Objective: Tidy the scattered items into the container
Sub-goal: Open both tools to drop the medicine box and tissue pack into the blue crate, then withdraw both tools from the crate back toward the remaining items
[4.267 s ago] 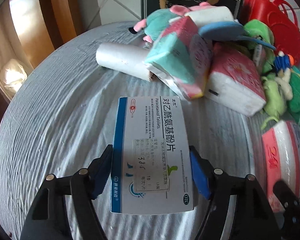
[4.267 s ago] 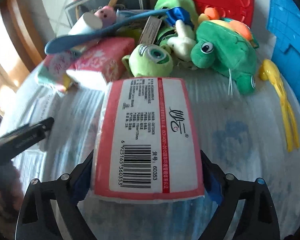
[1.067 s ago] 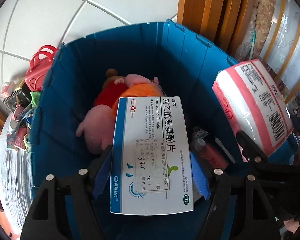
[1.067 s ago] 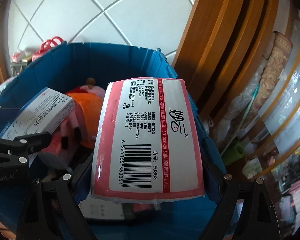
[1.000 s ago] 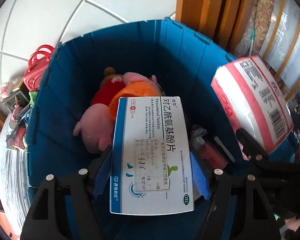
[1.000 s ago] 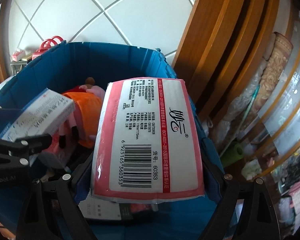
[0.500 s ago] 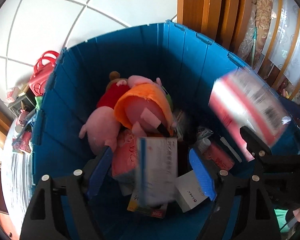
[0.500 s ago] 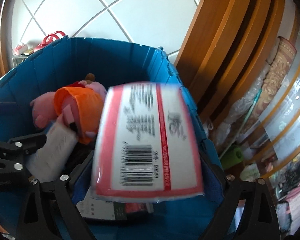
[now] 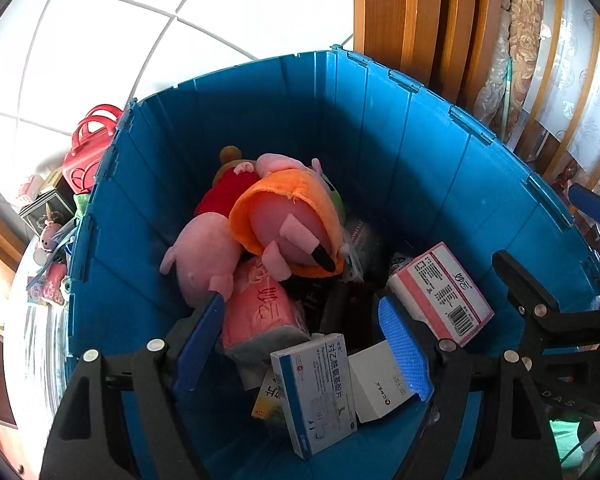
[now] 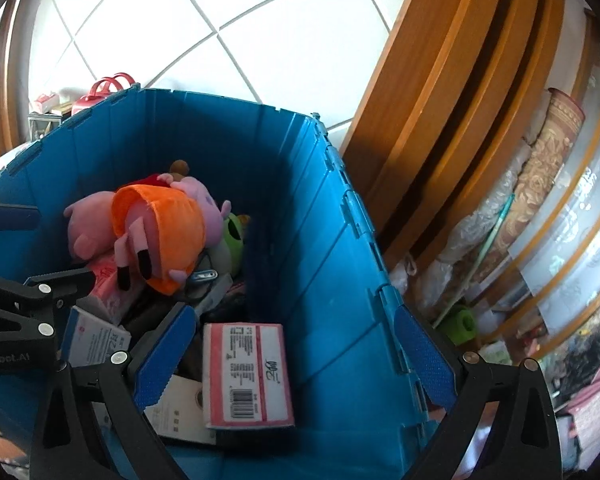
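- The bin is standing as a deep blue plastic tub with ribbed, panelled walls and notched rim edges.
- Inside, soft plush toys are lying in a heap: pink bodies, an orange fuzzy dress, a red one behind.
- The medicine box, stiff white card with a blue edge, is now lying tilted on the pile; a second ago it was sitting clamped in the left hand-held gripper.
- That left hand-held gripper is hanging over the bin with its blue ribbed pads apart and nothing pressed between them.
- The tissue pack, a soft plastic-wrapped block with a pink border and a barcode, is resting flat at the bin's bottom against the wall; a second ago the right hand-held gripper was gripping it.
- The right hand-held gripper's jaws are opening, with no item between the pads.
- A glossy pink tissue pack is lying under the plush.
- A red basket is sitting on the counter outside the bin's left wall.
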Demonstrator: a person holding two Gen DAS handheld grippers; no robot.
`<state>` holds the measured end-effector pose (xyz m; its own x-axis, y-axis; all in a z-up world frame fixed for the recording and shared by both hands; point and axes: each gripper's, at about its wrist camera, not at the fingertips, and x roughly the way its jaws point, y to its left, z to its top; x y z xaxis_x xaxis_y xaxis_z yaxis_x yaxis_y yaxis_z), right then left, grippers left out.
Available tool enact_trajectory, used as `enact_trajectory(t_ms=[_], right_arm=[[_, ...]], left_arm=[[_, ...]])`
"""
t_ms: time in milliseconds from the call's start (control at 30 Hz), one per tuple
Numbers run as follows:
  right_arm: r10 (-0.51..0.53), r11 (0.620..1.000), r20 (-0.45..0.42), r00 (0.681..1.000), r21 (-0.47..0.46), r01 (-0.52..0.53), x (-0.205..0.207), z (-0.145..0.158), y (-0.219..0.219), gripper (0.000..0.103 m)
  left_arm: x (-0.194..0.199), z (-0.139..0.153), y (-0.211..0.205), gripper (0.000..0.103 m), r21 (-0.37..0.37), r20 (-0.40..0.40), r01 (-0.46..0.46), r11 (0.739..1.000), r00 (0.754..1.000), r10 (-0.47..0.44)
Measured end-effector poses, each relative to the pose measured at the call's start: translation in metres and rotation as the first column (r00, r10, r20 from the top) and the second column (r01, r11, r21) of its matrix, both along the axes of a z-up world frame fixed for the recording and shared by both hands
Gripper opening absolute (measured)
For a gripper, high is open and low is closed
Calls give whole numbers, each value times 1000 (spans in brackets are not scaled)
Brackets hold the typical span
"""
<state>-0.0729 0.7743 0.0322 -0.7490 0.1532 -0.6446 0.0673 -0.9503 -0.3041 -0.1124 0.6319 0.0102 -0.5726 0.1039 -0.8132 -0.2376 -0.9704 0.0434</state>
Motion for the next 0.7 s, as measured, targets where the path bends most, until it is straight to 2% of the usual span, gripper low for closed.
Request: enact_trajectory(t_ms=[533, 700], right_arm=[[19, 998, -22, 1000, -61, -21, 26, 7, -11, 101], [33, 993, -41, 999, -113, -37, 38, 15, -19, 101]], left_arm=[[35, 16, -25, 79, 18, -60, -39, 999, 997, 40], [52, 28, -43, 79, 38, -115, -61, 997, 991, 65]])
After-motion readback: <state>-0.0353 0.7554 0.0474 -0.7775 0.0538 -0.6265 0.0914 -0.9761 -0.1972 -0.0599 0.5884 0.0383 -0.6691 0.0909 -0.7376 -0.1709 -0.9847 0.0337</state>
